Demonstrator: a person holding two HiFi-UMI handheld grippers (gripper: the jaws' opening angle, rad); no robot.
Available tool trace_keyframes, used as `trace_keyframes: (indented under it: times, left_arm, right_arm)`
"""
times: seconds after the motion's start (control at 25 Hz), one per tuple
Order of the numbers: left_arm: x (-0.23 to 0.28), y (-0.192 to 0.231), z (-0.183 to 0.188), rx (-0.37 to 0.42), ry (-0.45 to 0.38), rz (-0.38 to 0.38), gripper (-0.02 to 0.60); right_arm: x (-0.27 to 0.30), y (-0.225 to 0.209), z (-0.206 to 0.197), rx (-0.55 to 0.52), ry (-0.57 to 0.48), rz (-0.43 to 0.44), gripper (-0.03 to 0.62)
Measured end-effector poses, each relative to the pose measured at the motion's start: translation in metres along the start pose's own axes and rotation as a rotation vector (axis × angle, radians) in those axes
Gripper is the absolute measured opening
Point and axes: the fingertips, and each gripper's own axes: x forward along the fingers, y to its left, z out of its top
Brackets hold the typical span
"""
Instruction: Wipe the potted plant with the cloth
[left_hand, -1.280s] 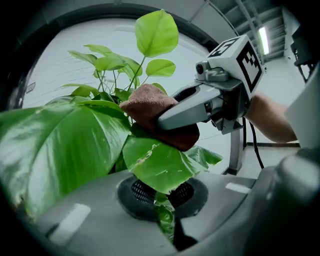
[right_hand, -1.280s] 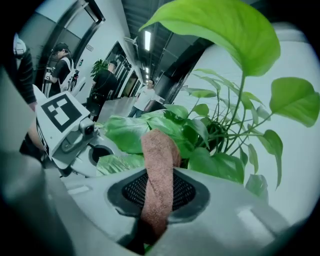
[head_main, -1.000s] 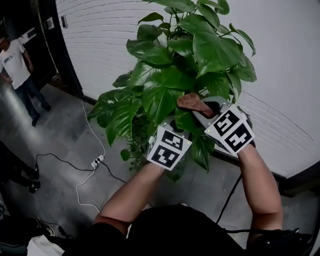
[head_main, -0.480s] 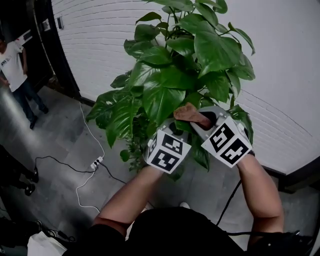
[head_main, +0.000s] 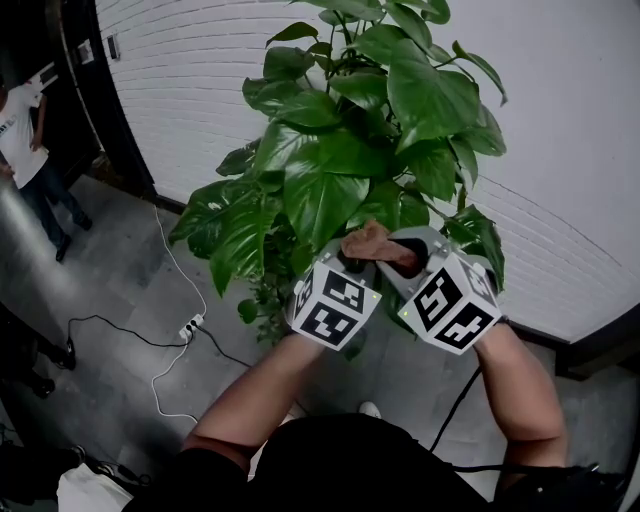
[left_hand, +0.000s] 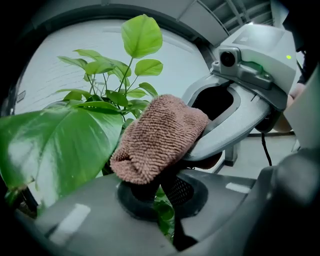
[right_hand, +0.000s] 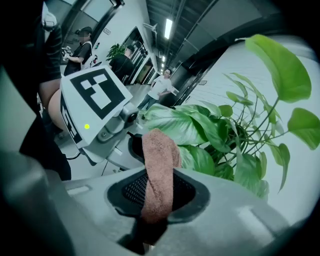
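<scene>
At the far left edge of the floor (head_main: 110, 270) a person (head_main: 22, 130) stands by a dark doorway. A cable (head_main: 120, 325) runs across the floor to a power strip (head_main: 190, 325), which lies near the foot of the plant (head_main: 350, 150). The plant rises along the floor's back edge, close against the white brick wall (head_main: 560, 150). Its broad green leaves hide the pot.

Both grippers are raised side by side into the plant's lower front leaves. The left gripper (head_main: 348, 264) has its jaws drawn narrow. The left gripper view shows a strip of green leaf (left_hand: 162, 212) in the slit between its pads, and a large leaf spreads out to the left of them.

Just right of it, touching its tip, is the cloth (head_main: 368, 243). It is a brown terry piece, bunched up and lying over the leaves between the two grippers. In the left gripper view it fills the middle, hanging over the left jaws.

The right gripper (head_main: 402, 252) is clamped on the cloth. In the right gripper view the cloth stands up as a folded strip between the two pads, which press its sides. The left gripper's marker cube sits close at that view's left, and leaves fan out to its right.
</scene>
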Motion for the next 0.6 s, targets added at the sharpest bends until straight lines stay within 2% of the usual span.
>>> trace_keyframes:
  times: [0.36, 0.6]
  left_arm:
    - [-0.015, 0.003, -0.014, -0.012, 0.020, 0.010, 0.017]
    - [-0.039, 0.024, -0.019, -0.056, 0.010, 0.064, 0.017]
  right_arm:
    - [-0.005, 0.028, 0.008, 0.019, -0.071, 0.056, 0.064]
    - [-0.025, 0.036, 0.035, -0.026, -0.139, 0.078, 0.064]
